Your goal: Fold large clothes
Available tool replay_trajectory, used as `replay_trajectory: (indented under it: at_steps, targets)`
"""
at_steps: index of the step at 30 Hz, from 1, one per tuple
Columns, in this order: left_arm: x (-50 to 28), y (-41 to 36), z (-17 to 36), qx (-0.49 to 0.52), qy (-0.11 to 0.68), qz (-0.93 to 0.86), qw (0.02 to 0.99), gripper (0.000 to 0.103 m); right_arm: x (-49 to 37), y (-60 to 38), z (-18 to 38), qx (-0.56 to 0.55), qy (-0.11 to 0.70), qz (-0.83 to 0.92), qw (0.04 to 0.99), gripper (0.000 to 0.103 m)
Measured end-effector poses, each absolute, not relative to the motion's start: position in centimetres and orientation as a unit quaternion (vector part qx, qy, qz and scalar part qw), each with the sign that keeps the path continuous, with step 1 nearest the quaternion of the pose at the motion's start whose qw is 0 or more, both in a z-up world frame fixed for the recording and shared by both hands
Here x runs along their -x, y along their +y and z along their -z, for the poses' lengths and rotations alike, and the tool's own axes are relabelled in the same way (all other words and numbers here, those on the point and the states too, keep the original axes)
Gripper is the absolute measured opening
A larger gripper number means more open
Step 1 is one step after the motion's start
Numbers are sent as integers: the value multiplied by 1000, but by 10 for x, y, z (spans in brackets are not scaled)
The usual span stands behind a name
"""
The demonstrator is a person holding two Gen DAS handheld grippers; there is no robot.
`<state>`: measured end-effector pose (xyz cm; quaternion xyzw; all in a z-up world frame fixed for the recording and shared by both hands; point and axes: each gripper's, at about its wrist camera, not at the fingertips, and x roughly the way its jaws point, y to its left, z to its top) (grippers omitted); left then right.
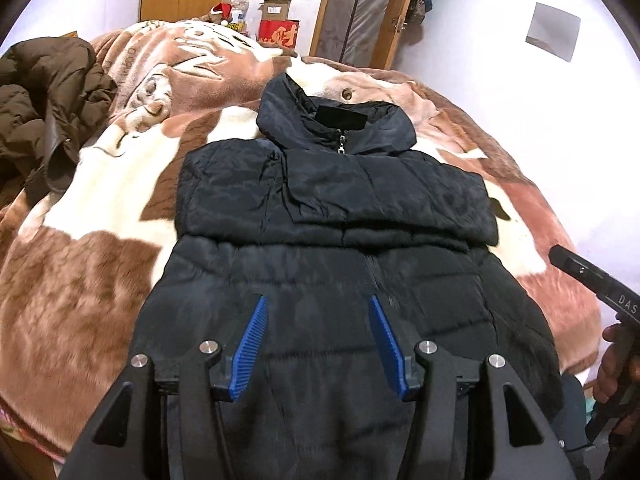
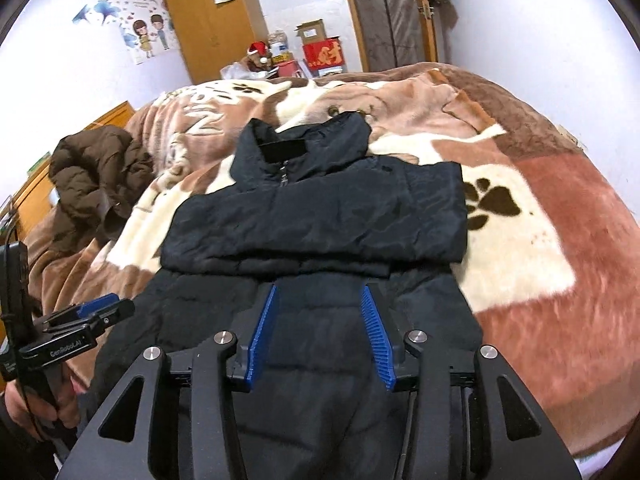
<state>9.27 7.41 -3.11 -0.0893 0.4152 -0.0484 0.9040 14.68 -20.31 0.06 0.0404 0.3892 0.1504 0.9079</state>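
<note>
Brown-and-cream blanket (image 1: 100, 208) covers the bed; a black puffer jacket (image 1: 332, 200) lies zipped, sleeves folded across. Left gripper (image 1: 318, 304) and right gripper (image 2: 320, 292) hover parted, empty; "GenRobot.AI" marks the left.

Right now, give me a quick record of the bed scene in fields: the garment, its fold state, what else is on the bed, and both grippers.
garment: black puffer jacket, zipped, collar at far end
fold state: both sleeves folded across the chest; lower body not yet folded up
surface: brown and cream blanket
other item: brown coat, crumpled at the blanket's left edge
left gripper: open, nothing between the fingers
right gripper: open, nothing between the fingers
</note>
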Motion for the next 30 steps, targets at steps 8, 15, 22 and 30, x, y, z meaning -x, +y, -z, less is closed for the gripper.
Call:
replay_trajectory:
  at_steps: [8, 15, 22, 30]
  targets:
    - [-55, 79, 30, 96, 420, 44, 901, 57, -110, -214, -1, -51, 396, -151, 904, 47]
    - [-71, 75, 28, 102, 424, 53, 898, 58, -126, -212, -3, -60, 394, -156, 904, 47]
    - [-137, 70, 7, 107, 409, 62, 904, 59, -195, -189, -19, -69, 379, -185, 904, 47]
    - [-250, 78, -26, 92, 379, 51, 919, 65, -306, -166, -36, -12, 364, -184, 913, 47]
